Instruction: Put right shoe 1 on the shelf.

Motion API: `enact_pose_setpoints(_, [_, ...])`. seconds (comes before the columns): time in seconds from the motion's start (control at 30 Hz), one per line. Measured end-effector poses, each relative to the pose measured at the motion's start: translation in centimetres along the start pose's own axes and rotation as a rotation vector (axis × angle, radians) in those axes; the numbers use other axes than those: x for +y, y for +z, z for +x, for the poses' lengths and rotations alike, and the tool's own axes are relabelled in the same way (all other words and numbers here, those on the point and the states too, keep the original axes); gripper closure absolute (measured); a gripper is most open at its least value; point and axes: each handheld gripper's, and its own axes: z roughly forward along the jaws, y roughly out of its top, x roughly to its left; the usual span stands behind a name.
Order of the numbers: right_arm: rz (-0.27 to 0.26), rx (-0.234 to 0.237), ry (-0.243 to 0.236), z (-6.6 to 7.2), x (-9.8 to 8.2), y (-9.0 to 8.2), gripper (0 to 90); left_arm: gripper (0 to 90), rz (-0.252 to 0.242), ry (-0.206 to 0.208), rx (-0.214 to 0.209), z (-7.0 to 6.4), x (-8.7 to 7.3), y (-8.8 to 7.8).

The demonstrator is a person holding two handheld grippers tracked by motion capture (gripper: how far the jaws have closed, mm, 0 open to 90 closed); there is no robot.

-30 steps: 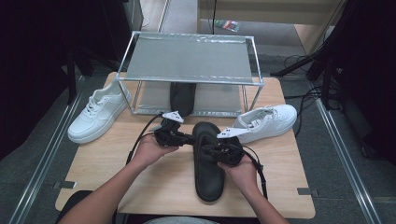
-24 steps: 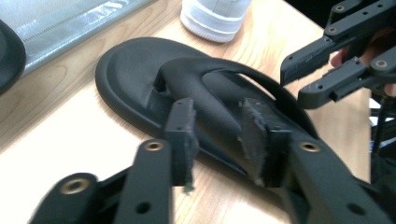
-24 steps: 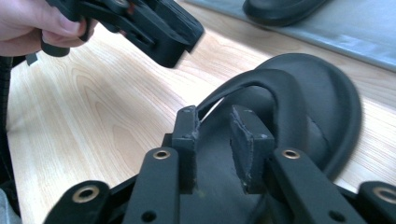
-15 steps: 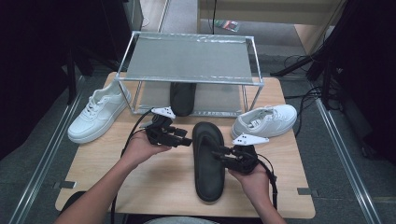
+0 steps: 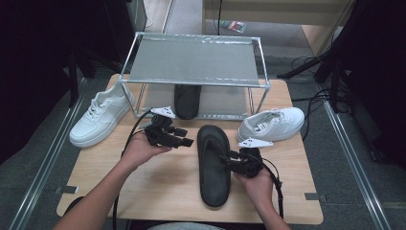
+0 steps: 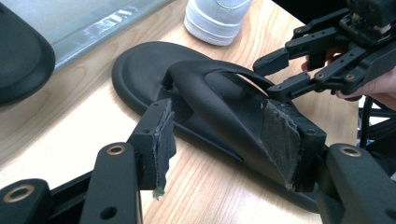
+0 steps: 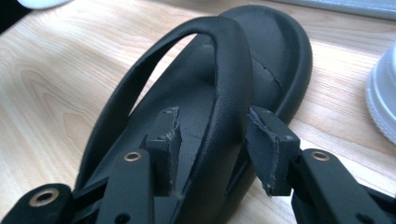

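Note:
A black flip-flop sandal [image 5: 213,165] lies flat on the wooden table [image 5: 158,187], toe toward the rack. In the right gripper view its strap [image 7: 229,79] runs between the pads of my right gripper [image 7: 217,140]. Those jaws have just been opening and stand open, not pressing the strap. In the high view this gripper [image 5: 225,160] sits at the sandal's right side. My left gripper [image 5: 184,136] hovers just left of the sandal, clear of it. Its jaws have also just been opening, and they stand open with nothing gripped [image 6: 224,140], the sandal [image 6: 140,70] beyond them.
A metal rack [image 5: 194,62] stands at the back of the table with a second black sandal [image 5: 186,100] under it. One white sneaker [image 5: 98,120] lies at the left and another [image 5: 273,123] at the right, close behind my right hand.
Both grippers, shut on the sandal's strap a second ago, have opened and let it go. The left hand drew back to the left; the right shifted right and lower. The sandal rests on the table.

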Motion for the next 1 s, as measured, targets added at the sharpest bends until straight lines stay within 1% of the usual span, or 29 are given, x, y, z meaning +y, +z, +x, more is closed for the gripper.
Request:
enact_pose_setpoints(0.03, [0.005,-0.005,-0.010,0.0,0.0,0.3,56.5,44.3,-0.003,0.000,0.002,0.0,0.0,0.0])
enact_pose_setpoints(0.13, [0.014,-0.029,-0.018,0.1,0.0,0.8,57.0,44.4,-0.020,0.008,-0.002,0.2,0.0,0.0])
enact_pose_setpoints(0.27, [0.029,-0.043,-0.011,0.0,-0.1,1.6,60.6,44.8,-0.018,0.009,0.004,0.2,0.0,0.1])
enact_pose_setpoints(0.3, [0.024,-0.046,-0.014,0.0,-0.1,1.7,61.4,44.8,-0.020,0.007,0.003,0.2,0.0,0.1])
enact_pose_setpoints(0.4, [0.020,-0.063,-0.003,0.2,0.0,1.9,65.0,45.2,-0.031,0.004,0.007,0.3,0.1,0.0])
enact_pose_setpoints(0.43, [0.018,-0.066,0.010,0.2,0.1,1.9,66.7,45.4,-0.028,0.004,0.006,0.3,0.1,0.0])
enact_pose_setpoints(0.47, [0.018,-0.069,0.018,0.2,0.1,1.9,68.2,45.6,-0.026,0.004,-0.004,0.3,0.2,0.0])
enact_pose_setpoints(0.5, [0.017,-0.068,0.031,0.2,0.1,1.9,69.5,45.9,-0.032,0.003,-0.007,0.1,0.3,0.0])
enact_pose_setpoints(0.53, [0.013,-0.068,0.040,0.1,0.2,1.9,70.5,46.3,-0.038,0.008,-0.006,0.1,0.4,0.0])
enact_pose_setpoints(0.6, [0.011,-0.069,0.049,0.1,0.3,1.9,71.6,47.1,-0.035,0.017,0.002,-0.1,0.6,0.0])
enact_pose_setpoints(0.67, [0.012,-0.073,0.048,0.2,0.5,1.8,71.8,48.3,-0.025,0.023,0.010,-0.1,0.7,0.1])
enact_pose_setpoints(0.77, [0.013,-0.081,0.039,0.4,0.8,1.6,72.0,52.2,-0.011,0.033,0.017,0.1,0.9,0.0])
enact_pose_setpoints(0.8, [0.011,-0.083,0.042,0.4,0.9,1.5,72.0,53.1,-0.019,0.031,0.023,0.1,1.0,-0.1])
enact_pose_setpoints(0.83, [0.011,-0.085,0.046,0.4,1.0,1.4,72.0,54.8,-0.026,0.032,0.020,0.2,1.1,-0.2])
enact_pose_setpoints(0.9, [0.013,-0.086,0.057,0.5,1.1,1.4,72.0,58.6,-0.057,0.039,0.025,0.2,1.2,-0.7])
enact_pose_setpoints(0.97, [0.014,-0.086,0.065,0.4,1.3,1.3,72.0,63.8,-0.051,0.045,0.030,0.4,1.6,-1.1])
enact_pose_setpoints(1.0, [0.013,-0.086,0.066,0.4,1.4,1.2,72.0,65.7,-0.056,0.046,0.031,0.5,1.9,-1.4])
